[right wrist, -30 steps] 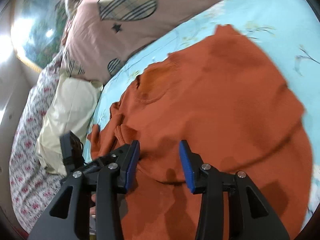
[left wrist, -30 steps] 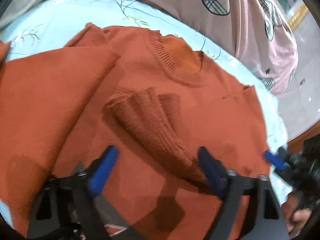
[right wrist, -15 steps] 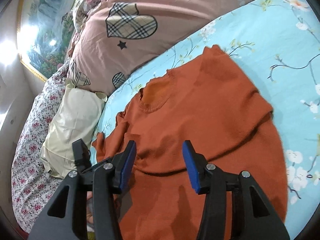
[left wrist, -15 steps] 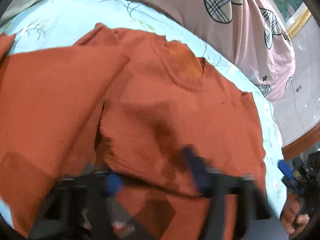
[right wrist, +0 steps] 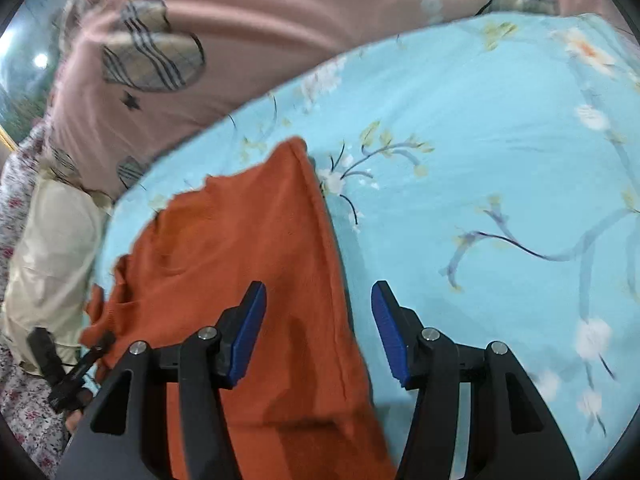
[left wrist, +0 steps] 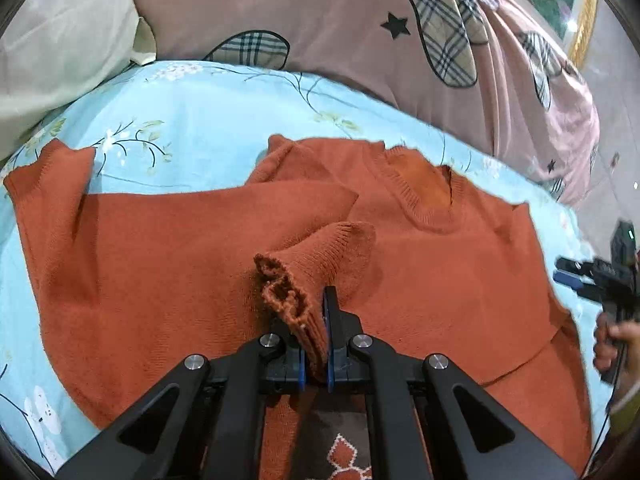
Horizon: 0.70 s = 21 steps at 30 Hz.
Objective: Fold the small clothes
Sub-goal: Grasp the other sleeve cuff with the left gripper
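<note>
A small rust-orange knit sweater lies flat on the light-blue floral bedsheet, neckline toward the pillows. My left gripper is shut on the ribbed cuff of the sweater's sleeve and holds it raised over the sweater's middle. One side panel lies folded over to the left. My right gripper is open and empty above the sweater's right edge, one finger over the knit, the other over the sheet. It also shows at the right edge of the left wrist view.
A pink quilt with plaid hearts lies along the back of the bed. A cream pillow sits at the back left. A flowered cover lies at the far left of the right wrist view.
My left gripper has closed on the sleeve cuff and lifted it, pulling back. My right gripper has swung right, from over the sweater's middle to its edge, still open.
</note>
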Each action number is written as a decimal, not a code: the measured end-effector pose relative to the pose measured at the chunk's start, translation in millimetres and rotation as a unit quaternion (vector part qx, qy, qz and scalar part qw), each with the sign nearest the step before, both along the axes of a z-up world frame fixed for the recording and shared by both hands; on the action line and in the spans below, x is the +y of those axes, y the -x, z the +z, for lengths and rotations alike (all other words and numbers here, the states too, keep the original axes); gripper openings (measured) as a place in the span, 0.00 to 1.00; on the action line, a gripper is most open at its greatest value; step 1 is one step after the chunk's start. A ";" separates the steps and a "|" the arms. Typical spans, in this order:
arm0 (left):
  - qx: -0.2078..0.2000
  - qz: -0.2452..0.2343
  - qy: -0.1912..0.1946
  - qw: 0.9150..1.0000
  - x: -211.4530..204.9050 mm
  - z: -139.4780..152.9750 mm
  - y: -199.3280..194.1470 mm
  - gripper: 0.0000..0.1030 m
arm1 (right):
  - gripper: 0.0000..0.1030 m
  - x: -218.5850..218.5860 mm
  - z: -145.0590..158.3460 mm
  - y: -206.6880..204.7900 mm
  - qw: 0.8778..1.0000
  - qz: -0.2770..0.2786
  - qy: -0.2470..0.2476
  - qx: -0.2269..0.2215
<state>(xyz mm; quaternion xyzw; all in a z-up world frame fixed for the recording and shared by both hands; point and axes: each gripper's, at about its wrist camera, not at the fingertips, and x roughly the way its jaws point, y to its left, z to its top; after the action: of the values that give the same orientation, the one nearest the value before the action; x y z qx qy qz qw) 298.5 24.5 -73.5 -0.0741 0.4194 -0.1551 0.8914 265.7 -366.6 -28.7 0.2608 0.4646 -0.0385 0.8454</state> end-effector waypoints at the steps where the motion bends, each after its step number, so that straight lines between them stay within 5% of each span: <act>1: -0.001 -0.003 -0.006 1.000 -1.7 -2.3 1.0 0.05 | 0.54 2.8 -11.2 -11.0 1.000 0.015 -0.006 0.013; 3: -0.004 -0.003 -0.009 1.000 -3.2 -0.5 0.5 0.05 | 0.45 8.5 -26.3 -20.2 0.999 0.034 -0.009 0.031; 4: -0.005 -0.004 -0.010 1.000 -4.3 0.9 0.2 0.05 | 0.09 11.9 -30.0 -20.9 0.999 0.040 0.002 0.034; 10: -0.028 -0.026 -0.032 0.999 -26.6 10.5 -1.0 0.05 | 0.11 -9.8 -8.2 0.1 1.000 -0.009 -0.005 -0.004; 13: -0.005 -0.022 -0.026 0.999 -24.9 0.7 -6.8 0.06 | 0.15 -3.7 -19.9 -3.5 0.998 -0.017 0.035 0.044; 16: 0.001 -0.020 -0.015 1.000 -19.5 -0.9 -4.1 0.11 | 0.16 18.6 4.9 13.4 0.997 -0.030 0.076 0.015; 18: 0.007 -0.017 -0.014 1.000 -17.5 -1.2 -3.1 0.11 | 0.23 40.8 15.3 24.1 0.998 0.009 0.053 -0.014; 20: 0.014 -0.011 -0.003 1.000 -11.4 0.9 2.3 0.12 | 0.45 67.9 8.5 26.5 0.998 0.065 0.018 -0.009; 21: 0.013 -0.008 0.006 1.000 -5.3 4.6 8.2 0.12 | 0.46 76.2 0.7 26.9 0.997 0.077 0.005 0.003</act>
<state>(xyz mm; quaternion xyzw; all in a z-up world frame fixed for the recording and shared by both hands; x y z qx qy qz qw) 290.2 19.2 -68.9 -0.0784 0.4310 -0.1637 0.8839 238.8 -290.4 -28.0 0.2194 0.4856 0.0240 0.8459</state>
